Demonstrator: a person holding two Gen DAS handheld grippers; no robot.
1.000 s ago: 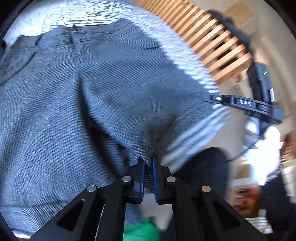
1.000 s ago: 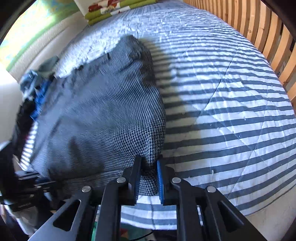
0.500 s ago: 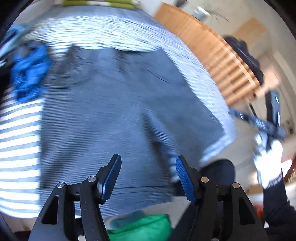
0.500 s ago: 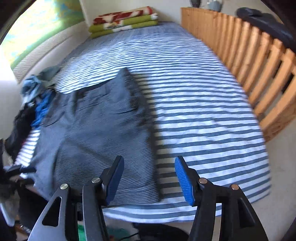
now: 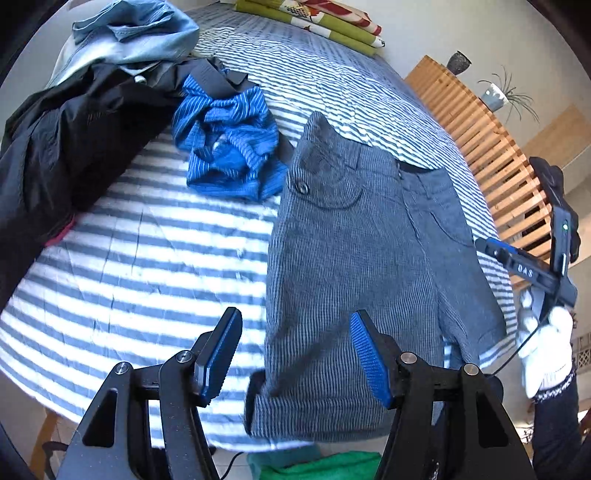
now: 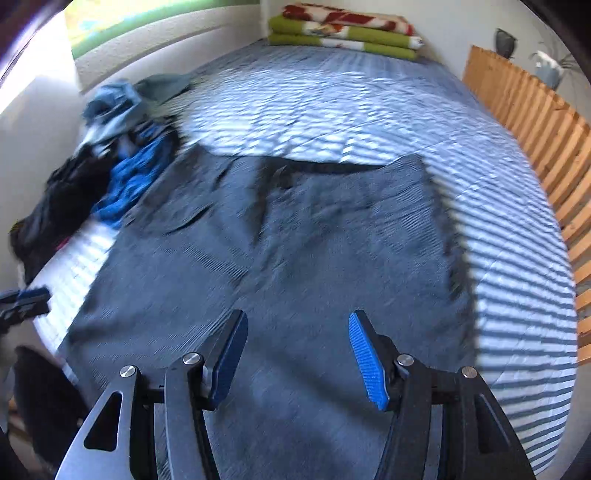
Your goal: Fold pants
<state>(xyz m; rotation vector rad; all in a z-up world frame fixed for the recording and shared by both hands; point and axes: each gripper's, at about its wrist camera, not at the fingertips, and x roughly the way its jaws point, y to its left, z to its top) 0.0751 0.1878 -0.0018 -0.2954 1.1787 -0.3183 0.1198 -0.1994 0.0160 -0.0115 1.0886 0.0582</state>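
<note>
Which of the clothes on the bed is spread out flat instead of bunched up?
The grey checked shorts, lying flat with the waistband away from the cameras. The blue striped garment, black garment and light denim are crumpled.

One grey shorts [image 5: 362, 266], one blue striped garment [image 5: 229, 147], one black garment [image 5: 66, 140], one denim piece [image 5: 129, 33], two folded blankets [image 6: 343, 35], two vases [image 5: 458, 62].

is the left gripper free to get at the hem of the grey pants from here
Probably yes. The left gripper is open and empty, and the grey pants lie flat on the bed with their hem just below its fingers, nothing lying across it.
</note>
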